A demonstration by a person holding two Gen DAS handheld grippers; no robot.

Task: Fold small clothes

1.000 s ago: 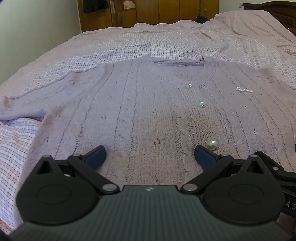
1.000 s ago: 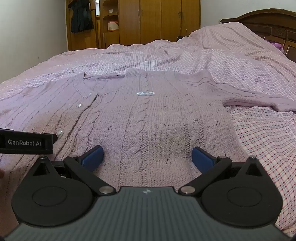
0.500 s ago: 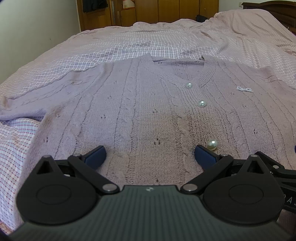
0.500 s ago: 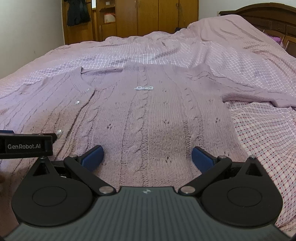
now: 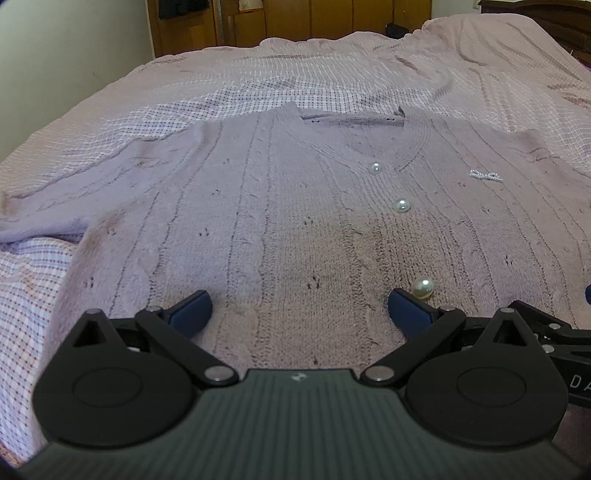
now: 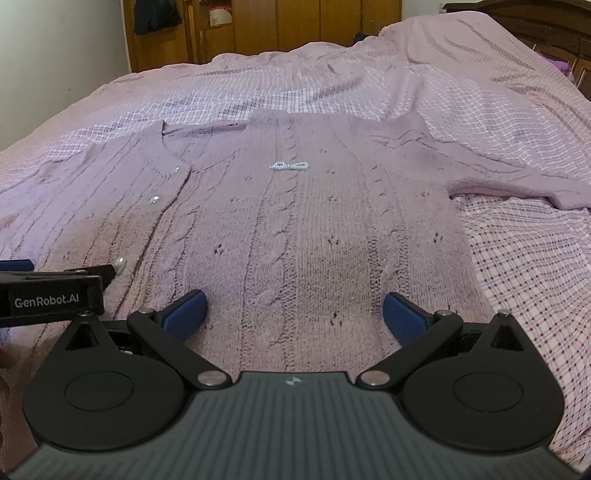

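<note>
A lilac cable-knit cardigan [image 5: 280,221] with pearl buttons [image 5: 402,205] lies flat and face up on the bed, sleeves spread to both sides; it also shows in the right wrist view [image 6: 314,229]. My left gripper [image 5: 299,312] is open and empty, low over the cardigan's lower left half, next to the bottom pearl button [image 5: 422,288]. My right gripper [image 6: 293,312] is open and empty, low over the lower right half. The left gripper's body [image 6: 51,295] shows at the left edge of the right wrist view.
The cardigan lies on a pink checked bedspread [image 6: 535,277] that covers the whole bed. Wooden wardrobes [image 6: 280,26] stand beyond the far end. A dark wooden headboard [image 6: 546,26] is at the far right. A white wall [image 5: 66,55] runs along the left.
Both grippers have tilted slightly, so the cardigan sits a little lower in each view. Both stay open and empty over the hem.
</note>
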